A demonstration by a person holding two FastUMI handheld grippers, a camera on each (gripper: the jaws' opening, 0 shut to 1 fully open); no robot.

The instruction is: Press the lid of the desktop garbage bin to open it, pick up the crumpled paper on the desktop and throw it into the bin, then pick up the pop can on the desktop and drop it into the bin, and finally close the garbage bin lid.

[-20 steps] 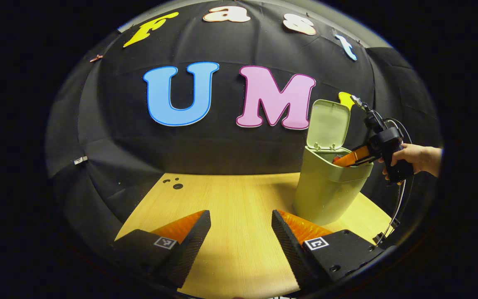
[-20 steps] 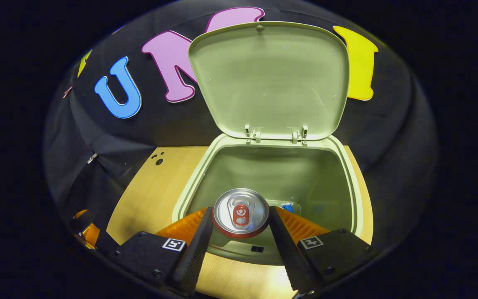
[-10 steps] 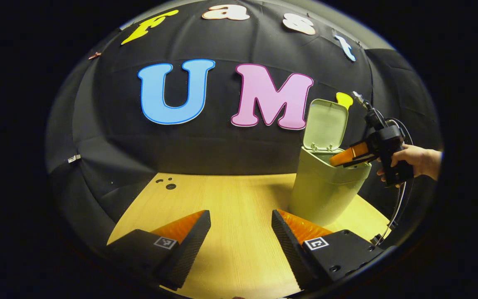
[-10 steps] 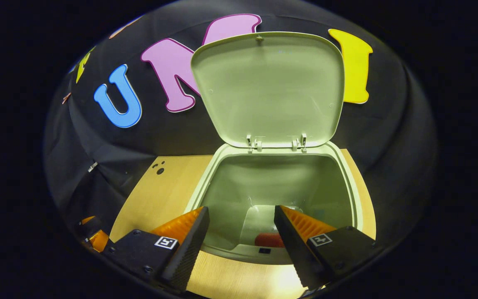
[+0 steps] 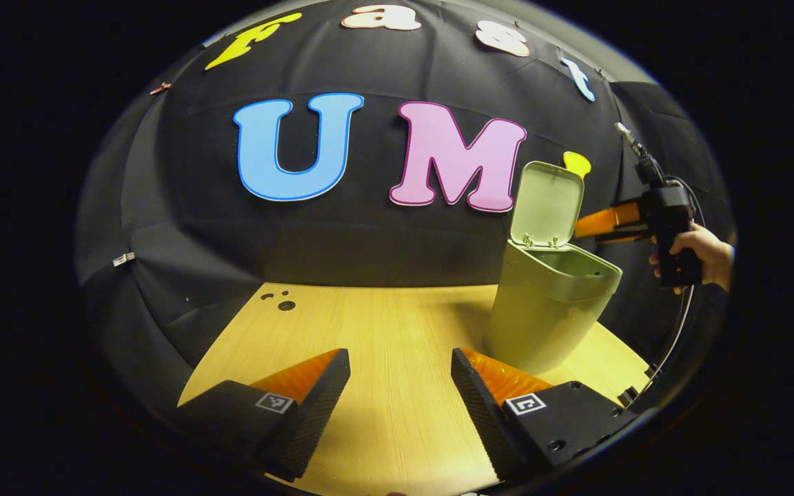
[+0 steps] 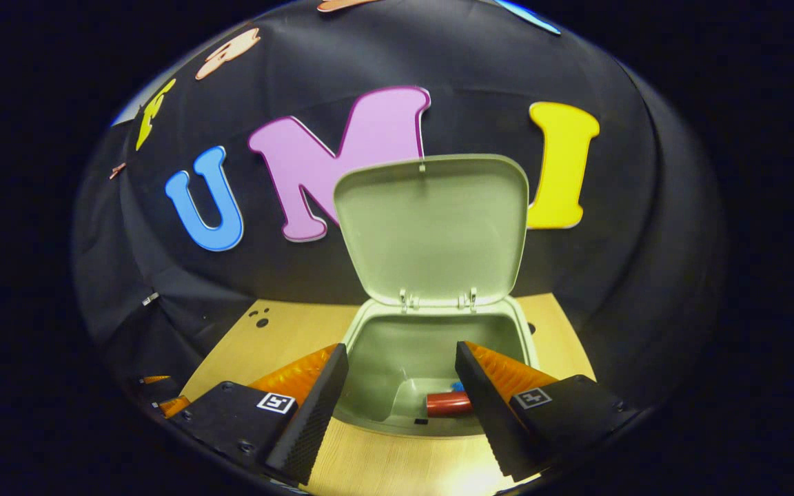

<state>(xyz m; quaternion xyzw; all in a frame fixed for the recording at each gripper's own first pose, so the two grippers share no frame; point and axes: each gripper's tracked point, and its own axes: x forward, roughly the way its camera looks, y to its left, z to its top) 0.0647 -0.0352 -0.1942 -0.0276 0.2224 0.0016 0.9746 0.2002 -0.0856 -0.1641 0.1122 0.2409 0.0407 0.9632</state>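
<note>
Dropped and gone from the grip since a second ago: pop can (image 6: 449, 404) now down on the bin floor, lying on its side, long axis running across the right gripper view. Right gripper (image 6: 402, 406) pulled up and back from the mouth, jaws spread, nothing between them. Lid (image 6: 433, 231) standing upright on its rear hinges, straight ahead of and above those fingers, inner face toward them. Garbage bin (image 5: 542, 324) well off to the right in the left gripper view, right gripper (image 5: 590, 224) level with the lid's edge just beside it, a hand (image 5: 704, 255) behind. Clearly the nearer tool for the closing push; probably a reach over the top edge, then forward and down. Left gripper (image 5: 400, 393) low over the desktop (image 5: 383, 324), jaws apart, holding nothing, well apart from the bin. Pale wood desktop, small dark holes (image 5: 285, 304) near the far corner, black cloth wall (image 5: 163, 227) behind.
</note>
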